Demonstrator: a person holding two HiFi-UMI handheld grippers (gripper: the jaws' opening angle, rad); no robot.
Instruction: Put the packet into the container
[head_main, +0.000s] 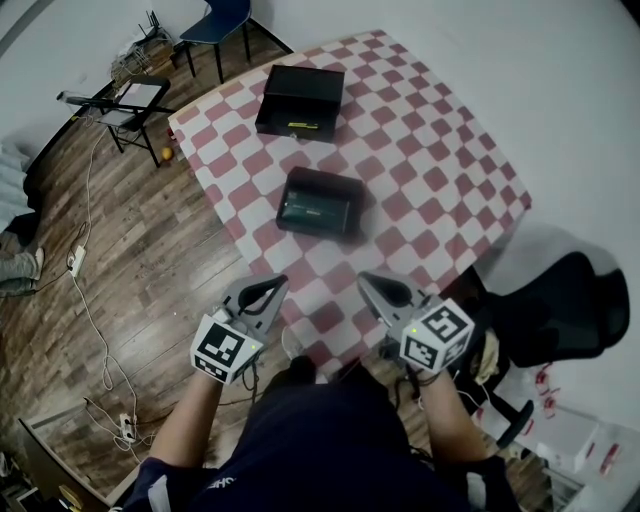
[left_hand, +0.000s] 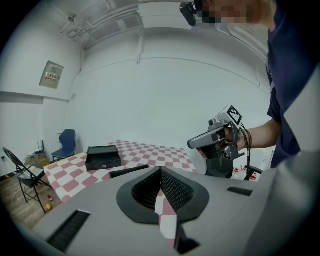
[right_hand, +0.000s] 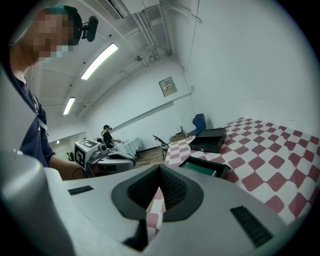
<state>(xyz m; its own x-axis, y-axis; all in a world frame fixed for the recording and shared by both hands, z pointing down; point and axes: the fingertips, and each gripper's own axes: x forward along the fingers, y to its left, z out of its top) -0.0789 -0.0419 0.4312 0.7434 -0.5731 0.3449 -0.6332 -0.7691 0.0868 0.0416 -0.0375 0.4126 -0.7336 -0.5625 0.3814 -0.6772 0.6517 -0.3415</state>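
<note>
With left gripper and right gripper closed empty, a careless reach could shove the container and packet

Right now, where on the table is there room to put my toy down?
The biggest bare patch is the checkered cloth right of both black boxes. A narrower strip lies between the far box and near box. The left edge beside them is tighter.

1. The packet in the container ahead of the right gripper: print too small to read.
2. The second box beyond it: contents not discernible.
3. The wall notice, up-left of the left gripper: text illegible.
4. The table edge between the grippers: hidden by the person's torso.
</note>
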